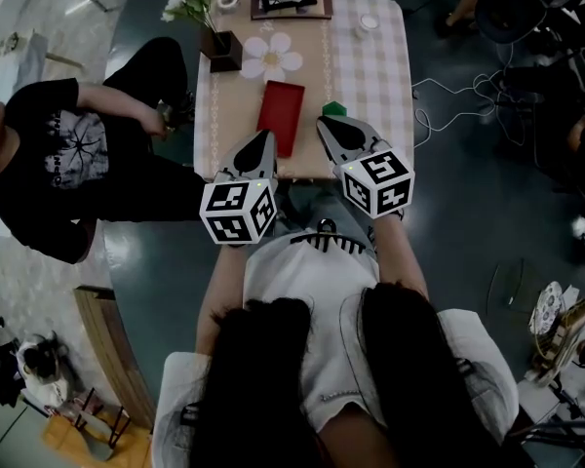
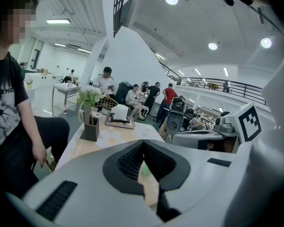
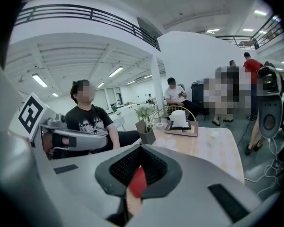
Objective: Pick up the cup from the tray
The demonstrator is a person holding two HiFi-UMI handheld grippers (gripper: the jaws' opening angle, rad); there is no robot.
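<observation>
The only clear marks are the black-and-white square patterns on each claw's cube. The print on the black T-shirt of the person seated left of the red tray is too blurred to read. The tray lies lengthwise on the checked tabletop, and nothing can be made out in it.

Just right of the tray, apart from its edge, sits a small green thing, probably the green cup. The right claw hides its near side, so its shape stays unclear. Beyond the tray stands a vase of white flowers, and farther off to the right is a small white cup.

The left claw hovers at the tray's near left corner with its tips pressed together and nothing between them. Only a pale green patch shows through the slot behind the tips. The right claw is closed tip to tip as well and grips nothing. It sits right of the tray, just short of the green cup, with a red sliver of tray showing through its slot.
</observation>
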